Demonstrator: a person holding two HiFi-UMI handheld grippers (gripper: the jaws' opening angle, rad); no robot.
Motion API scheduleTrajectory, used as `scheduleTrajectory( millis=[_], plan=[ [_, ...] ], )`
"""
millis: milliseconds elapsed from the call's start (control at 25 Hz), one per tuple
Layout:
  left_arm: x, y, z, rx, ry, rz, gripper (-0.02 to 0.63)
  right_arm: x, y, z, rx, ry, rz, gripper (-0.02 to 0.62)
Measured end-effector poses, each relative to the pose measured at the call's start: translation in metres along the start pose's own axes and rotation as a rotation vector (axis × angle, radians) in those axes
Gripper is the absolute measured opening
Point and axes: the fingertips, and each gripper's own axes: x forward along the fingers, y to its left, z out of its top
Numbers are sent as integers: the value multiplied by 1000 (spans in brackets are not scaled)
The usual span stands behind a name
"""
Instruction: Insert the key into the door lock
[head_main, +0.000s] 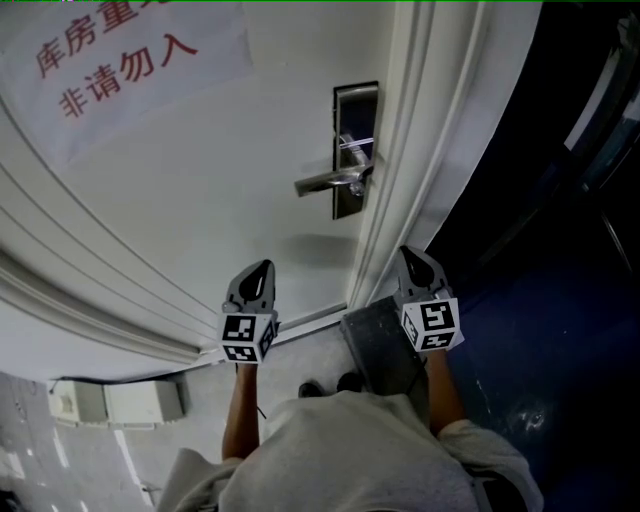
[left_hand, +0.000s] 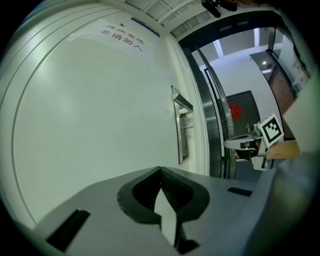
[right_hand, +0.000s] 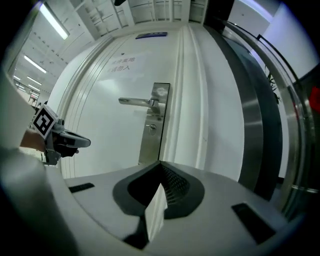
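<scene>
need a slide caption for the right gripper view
Shut, empty right claw faces the white door, its lever handle and lock plate; left claw at left.

One door (head_main: 250, 150), one lock plate (head_main: 355, 100), one lever handle (head_main: 325, 182), one notice (head_main: 120, 60), two tongs (head_main: 264, 266) (head_main: 406, 251)

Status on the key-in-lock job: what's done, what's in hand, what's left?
Done, it seems: a small metal piece, likely the key, sticks out of the lock plate beside the handle. In hand: nothing. The left gripper and right gripper are shut, empty and clear of the door. Left: probably nothing, though how deep the key sits can't be judged.
</scene>
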Motion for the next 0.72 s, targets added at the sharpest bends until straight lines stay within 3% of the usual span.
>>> scheduleTrajectory(
  millis=[160,720],
  plan=[
    [-2,5,-2,-8,6,14,17,-6,-7,-14,55,11,-46,23],
    [5,2,-6,-23,6,12,17,-1,-3,-15,12,18,-64,21]
  ],
)
